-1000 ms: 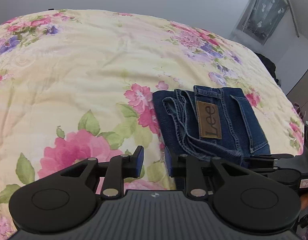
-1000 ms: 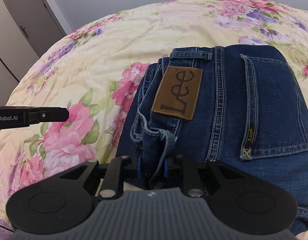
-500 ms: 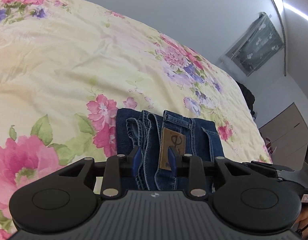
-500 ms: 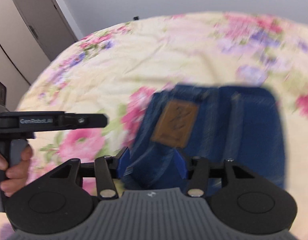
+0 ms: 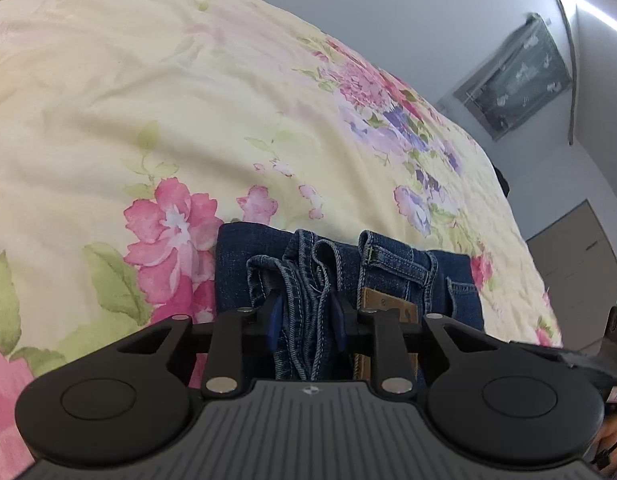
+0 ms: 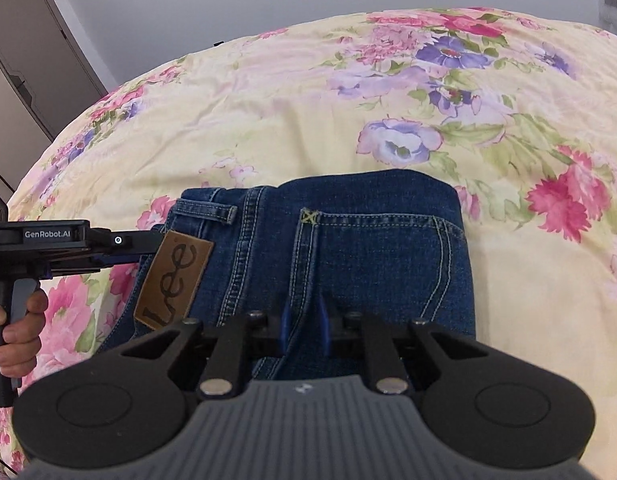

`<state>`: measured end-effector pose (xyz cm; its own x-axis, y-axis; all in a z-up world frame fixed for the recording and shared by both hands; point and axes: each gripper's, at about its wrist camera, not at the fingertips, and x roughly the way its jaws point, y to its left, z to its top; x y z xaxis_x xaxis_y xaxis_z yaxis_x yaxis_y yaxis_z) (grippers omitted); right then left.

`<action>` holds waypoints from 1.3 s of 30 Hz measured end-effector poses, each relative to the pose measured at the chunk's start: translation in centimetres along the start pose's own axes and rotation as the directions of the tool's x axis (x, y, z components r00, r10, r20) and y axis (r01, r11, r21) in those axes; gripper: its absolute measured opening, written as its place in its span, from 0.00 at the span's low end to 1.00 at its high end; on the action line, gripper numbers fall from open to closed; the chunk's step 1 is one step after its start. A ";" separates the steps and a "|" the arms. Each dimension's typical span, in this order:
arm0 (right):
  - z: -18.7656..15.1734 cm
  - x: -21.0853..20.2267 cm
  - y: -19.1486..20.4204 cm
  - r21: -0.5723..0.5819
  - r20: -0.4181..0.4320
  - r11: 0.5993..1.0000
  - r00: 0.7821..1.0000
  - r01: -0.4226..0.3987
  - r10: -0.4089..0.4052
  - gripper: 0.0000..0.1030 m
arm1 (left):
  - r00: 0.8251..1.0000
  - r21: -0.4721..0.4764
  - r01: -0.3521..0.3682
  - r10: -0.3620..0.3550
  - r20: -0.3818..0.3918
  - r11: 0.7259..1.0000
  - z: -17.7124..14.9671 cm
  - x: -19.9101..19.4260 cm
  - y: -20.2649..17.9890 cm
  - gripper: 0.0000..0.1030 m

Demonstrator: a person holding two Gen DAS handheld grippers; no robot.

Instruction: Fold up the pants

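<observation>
a: while the folded jeans [image 6: 348, 248] lie on the near part of the flowered bedspread [image 6: 268, 120], what are the claws doing?

b: the left gripper [image 5: 306, 316] has just been closing, and its blue pads pinch the bunched seams and waistband layers at the jeans' near left edge.

a: and the other one?

b: the right gripper [image 6: 304, 330] has also just been narrowing, with denim by the back pocket [image 6: 380, 264] between its pads; it seems to be clamped, though the fabric hides the contact.

a: anything else?

b: the leather patch [image 6: 174, 282] sits left of that, and a hand [image 6: 16, 334] holds the left tool's handle at the far left.
</observation>
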<state>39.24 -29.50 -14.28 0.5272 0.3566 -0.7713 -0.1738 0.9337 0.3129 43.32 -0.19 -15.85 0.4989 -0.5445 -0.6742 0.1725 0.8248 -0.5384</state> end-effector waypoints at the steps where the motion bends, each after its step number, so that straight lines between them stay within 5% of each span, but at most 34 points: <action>1: 0.0 0.1 -0.2 0.010 0.000 1.000 1.000 -0.010 0.010 0.11 | 1.000 0.039 0.000 0.000 -0.002 0.999 -0.1 0.0 -0.2 0.25; 5: -0.1 0.2 -0.8 0.037 0.002 0.999 0.999 -0.039 0.039 0.11 | 1.000 0.216 0.016 -0.009 -0.030 0.976 -0.4 -0.1 -1.6 0.21; 11: -0.3 0.5 -1.2 0.057 0.005 0.997 0.999 -0.052 0.052 0.11 | 1.000 0.156 0.000 0.002 -0.012 0.988 -0.5 1.6 -2.0 0.22; 12: -0.3 0.5 -1.2 0.062 0.005 0.997 0.999 -0.051 0.051 0.11 | 1.000 0.152 -0.002 0.002 0.002 0.988 -0.5 1.4 -2.1 0.15; 20: -0.2 -0.6 0.7 0.029 0.027 0.998 0.998 -0.053 0.052 0.10 | 0.995 0.341 0.005 -0.037 0.089 0.940 0.4 -3.7 -7.1 0.07; 22: 0.3 -0.6 2.1 0.005 0.019 0.995 0.995 -0.098 0.098 0.00 | 0.997 0.332 -0.007 -0.017 0.070 0.943 0.7 -3.9 -6.7 0.07; 27: 0.3 1.6 5.0 -0.025 -0.018 0.995 0.996 -0.092 0.092 0.00 | 0.999 0.205 -0.046 0.042 0.022 0.978 0.2 -2.3 -1.7 0.07; 32: -0.3 4.6 5.4 -0.007 -0.055 0.996 0.994 -0.091 0.091 0.00 | 0.999 -0.028 0.037 -0.037 -0.006 0.999 0.0 0.0 3.3 0.09; 39: -0.3 5.0 4.4 0.038 -0.072 0.993 0.990 -0.115 0.118 0.00 | 0.995 -0.062 0.069 -0.064 0.078 0.996 1.2 -3.7 3.2 0.31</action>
<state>40.83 -23.56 -16.87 0.4418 0.4655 -0.7669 -0.2020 0.8845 0.4206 43.09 4.61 -14.46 0.5513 -0.5826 -0.5972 0.1532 0.7743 -0.6140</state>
